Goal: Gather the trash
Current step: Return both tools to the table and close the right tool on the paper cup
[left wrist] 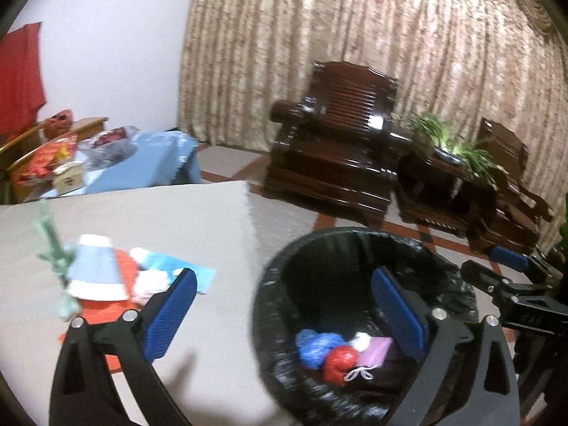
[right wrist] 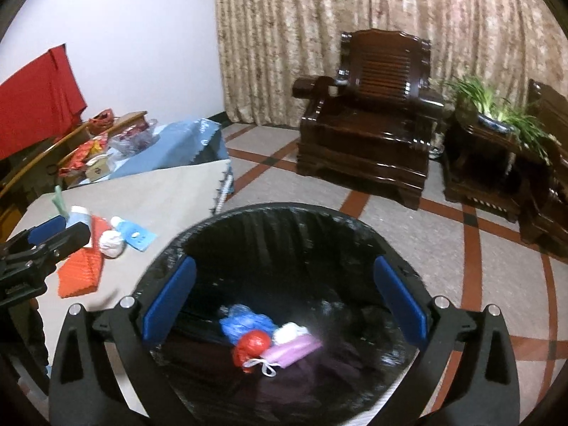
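Both grippers, left (left wrist: 284, 314) and right (right wrist: 284, 307), have fingers spread wide, empty. The bin (right wrist: 220, 223) sits below the right gripper, blue, red and pink trash (right wrist: 264, 344) at its bottom; more litter (left wrist: 106, 273) lies beyond on the counter (left wrist: 198, 220)

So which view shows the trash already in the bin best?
The right wrist view: the bin sits centred, with its trash in full view. The left wrist view shows the same trash, off-centre and partly behind a finger.
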Demonstrator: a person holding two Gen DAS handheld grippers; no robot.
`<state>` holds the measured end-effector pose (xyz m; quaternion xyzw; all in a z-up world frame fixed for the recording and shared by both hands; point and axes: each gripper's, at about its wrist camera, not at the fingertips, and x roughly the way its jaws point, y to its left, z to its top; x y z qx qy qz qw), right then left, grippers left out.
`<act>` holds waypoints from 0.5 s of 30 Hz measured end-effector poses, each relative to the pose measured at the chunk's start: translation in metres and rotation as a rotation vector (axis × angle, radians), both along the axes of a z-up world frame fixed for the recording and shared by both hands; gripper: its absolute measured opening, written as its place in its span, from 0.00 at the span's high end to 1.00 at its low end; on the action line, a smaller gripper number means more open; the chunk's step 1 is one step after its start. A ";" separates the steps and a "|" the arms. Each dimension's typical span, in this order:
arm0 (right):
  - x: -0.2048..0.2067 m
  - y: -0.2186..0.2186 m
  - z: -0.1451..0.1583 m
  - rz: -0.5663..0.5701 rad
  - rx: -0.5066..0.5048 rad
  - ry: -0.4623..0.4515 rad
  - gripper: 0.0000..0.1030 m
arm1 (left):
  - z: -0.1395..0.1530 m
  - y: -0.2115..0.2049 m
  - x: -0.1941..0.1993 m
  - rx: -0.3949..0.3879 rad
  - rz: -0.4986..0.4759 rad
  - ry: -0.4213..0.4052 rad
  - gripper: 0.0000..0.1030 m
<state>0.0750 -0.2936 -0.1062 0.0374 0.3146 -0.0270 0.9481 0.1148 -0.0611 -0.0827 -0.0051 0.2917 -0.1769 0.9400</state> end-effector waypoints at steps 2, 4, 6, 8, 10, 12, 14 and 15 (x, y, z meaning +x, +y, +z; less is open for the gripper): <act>0.005 0.014 0.001 0.027 0.002 -0.005 0.05 | 0.003 0.016 -0.003 0.010 0.044 -0.015 0.06; 0.012 0.026 0.002 0.054 0.009 -0.004 0.05 | 0.005 0.030 -0.005 0.023 0.080 -0.028 0.06; 0.018 0.038 0.004 0.078 0.008 -0.007 0.05 | 0.005 0.050 -0.005 0.035 0.128 -0.036 0.06; 0.028 0.055 0.004 0.109 0.002 -0.007 0.05 | 0.005 0.066 -0.006 0.037 0.167 -0.037 0.06; 0.036 0.069 0.004 0.136 0.000 -0.005 0.05 | 0.004 0.083 -0.007 0.039 0.207 -0.039 0.06; 0.043 0.082 0.004 0.160 0.000 -0.006 0.05 | 0.003 0.103 -0.006 0.046 0.250 -0.040 0.06; 0.051 0.094 0.005 0.181 -0.003 -0.008 0.05 | 0.002 0.119 -0.006 0.050 0.288 -0.038 0.06; 0.055 0.101 0.005 0.192 -0.004 -0.007 0.05 | 0.001 0.127 -0.006 0.053 0.303 -0.038 0.06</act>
